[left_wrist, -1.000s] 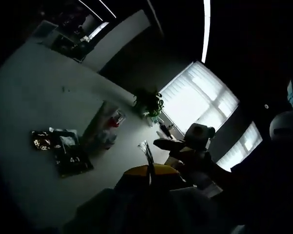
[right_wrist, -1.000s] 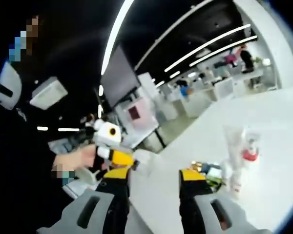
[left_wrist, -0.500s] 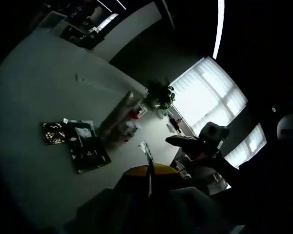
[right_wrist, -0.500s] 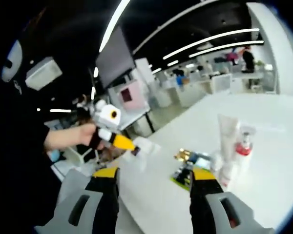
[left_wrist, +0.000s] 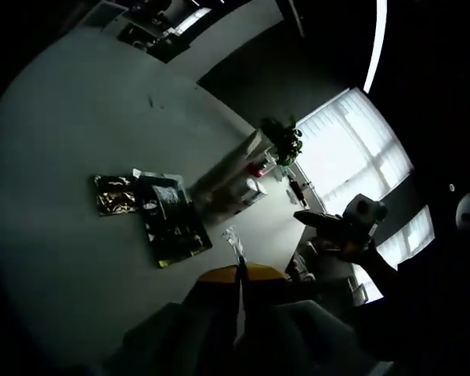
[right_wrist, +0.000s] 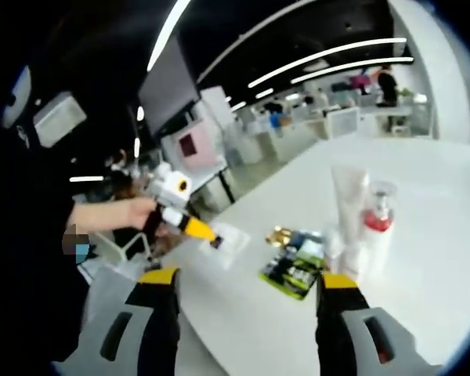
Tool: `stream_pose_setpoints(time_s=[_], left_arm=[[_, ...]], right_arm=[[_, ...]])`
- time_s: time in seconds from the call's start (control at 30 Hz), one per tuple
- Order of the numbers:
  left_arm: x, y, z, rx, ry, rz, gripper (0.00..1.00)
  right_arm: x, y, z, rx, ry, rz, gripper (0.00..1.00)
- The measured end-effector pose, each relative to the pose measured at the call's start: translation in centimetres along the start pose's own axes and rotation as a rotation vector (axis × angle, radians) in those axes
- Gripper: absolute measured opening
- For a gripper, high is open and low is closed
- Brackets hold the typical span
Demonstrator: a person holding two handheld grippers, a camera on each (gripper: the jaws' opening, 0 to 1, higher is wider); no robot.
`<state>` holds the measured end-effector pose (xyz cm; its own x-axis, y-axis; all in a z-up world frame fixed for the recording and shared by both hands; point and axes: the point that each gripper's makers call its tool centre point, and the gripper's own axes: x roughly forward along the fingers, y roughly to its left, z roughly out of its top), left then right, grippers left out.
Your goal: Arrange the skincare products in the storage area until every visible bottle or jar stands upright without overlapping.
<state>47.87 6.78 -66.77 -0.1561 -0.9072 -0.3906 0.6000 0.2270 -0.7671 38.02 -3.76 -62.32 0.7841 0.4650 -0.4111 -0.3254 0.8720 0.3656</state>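
**Inspector:** Since a second ago both views have swung; the right gripper (right_wrist: 247,301) has spread its jaws wider, and the left gripper (left_wrist: 239,270), seen across the table (right_wrist: 423,204) in the right gripper view, stays level in the person's hand (right_wrist: 133,211).

**Clerk:** Where are the products?

**Inspector:** A white tube (right_wrist: 349,196) and a red-collared pump bottle (right_wrist: 376,227) stand upright, touching or nearly so, with smaller clear items just beside the tube that I cannot make out. Flat sachets (right_wrist: 294,262) lie just in front of the tube, partly overlapping.

**Clerk:** Handling?

**Inspector:** I judge the tube light, soft-walled and top-heavy; grip low, near its cap. The bottle looks stiff and smooth, perhaps slippery; take the body, not the pump. The sachets are thin and limp; pinch an edge.

**Clerk:** Tools?

**Inspector:** Right jaws stand wide apart, holding nothing, well short of the tube. Left jaws are pressed together on a small clear scrap (left_wrist: 233,237); what it is, I cannot tell.
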Motion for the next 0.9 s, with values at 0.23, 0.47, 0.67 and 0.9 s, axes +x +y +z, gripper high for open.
stream_pose_setpoints(time_s=[0.23,0.47,0.67,0.9], left_arm=[[0.0,2.6,0.0,-0.025,0.024,0.029,0.00],[0.2,5.7,0.1,-0.050,0.045,0.063,0.00],[0.5,7.6,0.0,-0.073,0.061,0.082,0.00],[1.3,9.3,0.2,-0.089,0.070,0.102,0.00]], right_arm=[[0.2,-0.6,-1.4,-0.015,0.029,-0.023,0.84],[0.2,-1.2,-2.7,-0.005,0.066,-0.041,0.88],[0.0,-1.6,-3.6,0.018,0.087,-0.050,0.90],[0.0,-2.0,-4.4,0.019,0.110,-0.066,0.96]])
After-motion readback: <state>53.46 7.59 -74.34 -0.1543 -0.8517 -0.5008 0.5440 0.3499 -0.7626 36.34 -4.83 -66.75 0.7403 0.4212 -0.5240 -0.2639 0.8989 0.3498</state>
